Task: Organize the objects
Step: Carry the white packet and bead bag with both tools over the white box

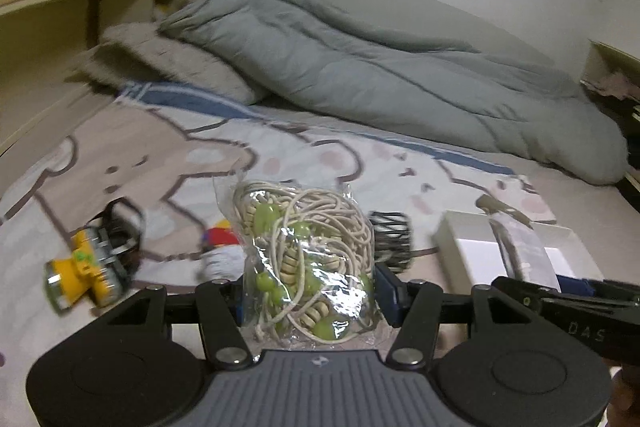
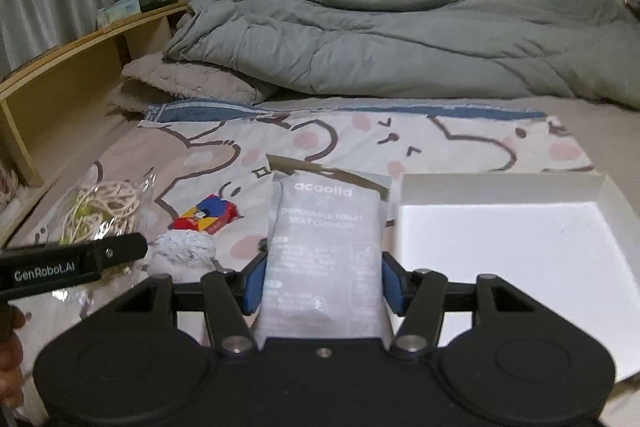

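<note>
My left gripper (image 1: 310,287) is shut on a clear bag of beige cord and green beads (image 1: 304,251), held above the bed. The bag also shows in the right wrist view (image 2: 104,215), with the left gripper (image 2: 72,263) on it. My right gripper (image 2: 322,283) is shut on a grey toilet seat cushion packet (image 2: 324,251), held upright just left of an open white box (image 2: 512,247). The box also shows in the left wrist view (image 1: 472,247), with the right gripper (image 1: 560,295) and the packet (image 1: 524,247) in front of it.
On the cartoon bedsheet (image 2: 360,135) lie a yellow headlamp (image 1: 84,271), a black ribbed object (image 1: 390,239), a colourful small pack (image 2: 206,215) and a white wad (image 2: 184,247). A grey duvet (image 2: 400,39) is heaped at the back. A wooden shelf (image 2: 60,75) runs along the left.
</note>
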`<state>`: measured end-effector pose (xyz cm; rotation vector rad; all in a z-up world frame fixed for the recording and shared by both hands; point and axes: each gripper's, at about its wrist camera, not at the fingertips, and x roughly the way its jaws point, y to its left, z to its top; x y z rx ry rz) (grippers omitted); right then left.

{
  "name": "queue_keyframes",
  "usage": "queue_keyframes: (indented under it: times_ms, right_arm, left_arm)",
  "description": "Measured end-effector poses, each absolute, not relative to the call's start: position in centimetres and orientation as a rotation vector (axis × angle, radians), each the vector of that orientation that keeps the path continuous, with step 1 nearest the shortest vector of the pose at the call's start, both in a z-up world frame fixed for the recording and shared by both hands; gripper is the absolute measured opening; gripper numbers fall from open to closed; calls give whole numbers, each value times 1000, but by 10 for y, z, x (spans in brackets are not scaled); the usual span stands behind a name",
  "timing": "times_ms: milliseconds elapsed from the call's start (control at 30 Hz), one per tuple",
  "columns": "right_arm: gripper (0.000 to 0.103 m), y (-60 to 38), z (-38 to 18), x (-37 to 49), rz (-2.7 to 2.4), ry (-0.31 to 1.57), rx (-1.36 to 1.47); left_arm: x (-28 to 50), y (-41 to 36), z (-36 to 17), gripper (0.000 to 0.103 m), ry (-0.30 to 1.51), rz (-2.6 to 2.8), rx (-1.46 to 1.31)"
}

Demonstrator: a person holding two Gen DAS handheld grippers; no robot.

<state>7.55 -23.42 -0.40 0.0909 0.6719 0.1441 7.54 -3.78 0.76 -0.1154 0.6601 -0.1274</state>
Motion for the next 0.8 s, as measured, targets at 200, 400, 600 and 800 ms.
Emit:
queue_keyframes:
  times_ms: [200, 400, 600, 800]
  right_arm:
    - [59, -287, 4, 65, 97, 662, 29]
    - [59, -355, -1, 57, 30, 666, 7]
    - [60, -414, -15, 55, -23, 674, -5]
    - [60, -451, -31, 60, -22, 688, -54]
  left_arm:
    - [76, -89, 9, 58, 656, -201, -130]
    - [79, -145, 4, 58, 644, -260, -148]
    - [85, -202, -7, 58, 655, -302, -152]
    - [91, -250, -20, 58, 684, -351, -176]
